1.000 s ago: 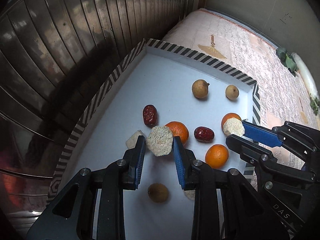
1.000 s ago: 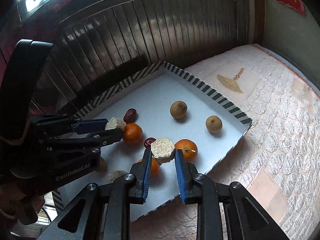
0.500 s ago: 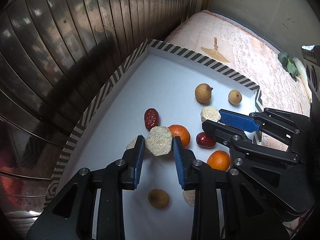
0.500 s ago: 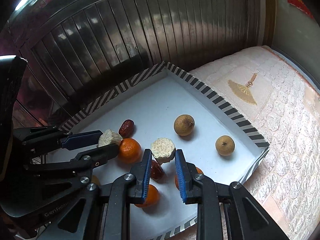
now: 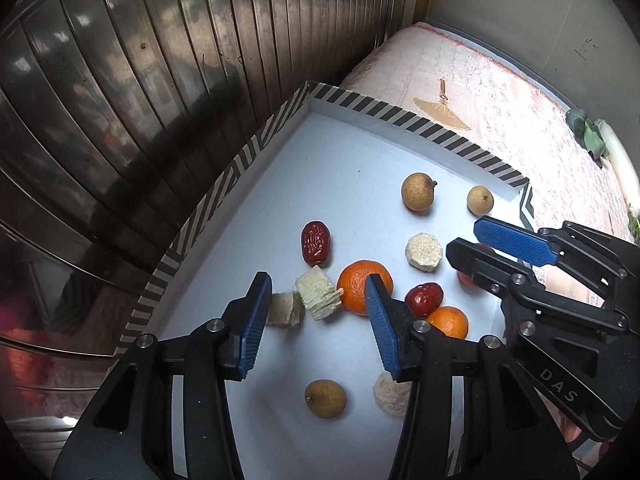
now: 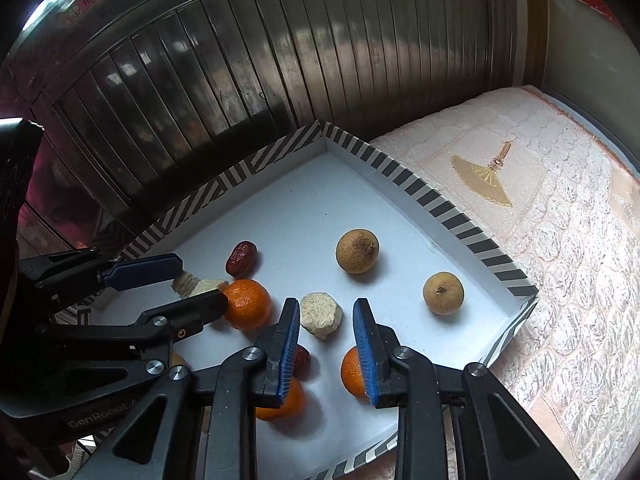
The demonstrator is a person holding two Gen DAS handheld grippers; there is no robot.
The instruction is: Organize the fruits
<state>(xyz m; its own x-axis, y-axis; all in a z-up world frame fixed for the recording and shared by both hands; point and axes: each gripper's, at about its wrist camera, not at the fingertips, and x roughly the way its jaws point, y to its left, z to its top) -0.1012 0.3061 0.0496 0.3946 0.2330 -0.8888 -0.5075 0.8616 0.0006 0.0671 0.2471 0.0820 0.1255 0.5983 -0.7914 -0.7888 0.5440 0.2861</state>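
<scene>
A white tray with a striped rim point(image 5: 224, 184) holds oranges, red dates, brown longans and pale rough chunks. My left gripper point(image 5: 318, 320) hangs over it, jaws opening. One pale chunk point(image 5: 318, 298) lies tilted on the tray between the pads, touching neither, beside a second chunk point(image 5: 286, 308) and against an orange point(image 5: 360, 286). My right gripper point(image 6: 326, 340) is also opening. Another pale chunk point(image 6: 321, 315) rests on the tray floor just beyond its tips, free of the pads. In the left wrist view the right gripper point(image 5: 488, 246) comes in from the right.
Two longans point(image 5: 417, 192) point(image 5: 480, 200) lie toward the tray's far corner, a third point(image 5: 325, 398) and a chunk point(image 5: 390, 396) near me. Dates point(image 5: 316, 242) point(image 5: 424, 300) and an orange point(image 5: 450, 322) crowd the middle. A ribbed metal shutter point(image 5: 120, 80) stands behind, a quilted cloth point(image 5: 500, 100) to the right.
Both grippers held a pale chunk; both have opened and the chunks now lie on the tray. The right gripper moved further in over the tray, toward the left one.
</scene>
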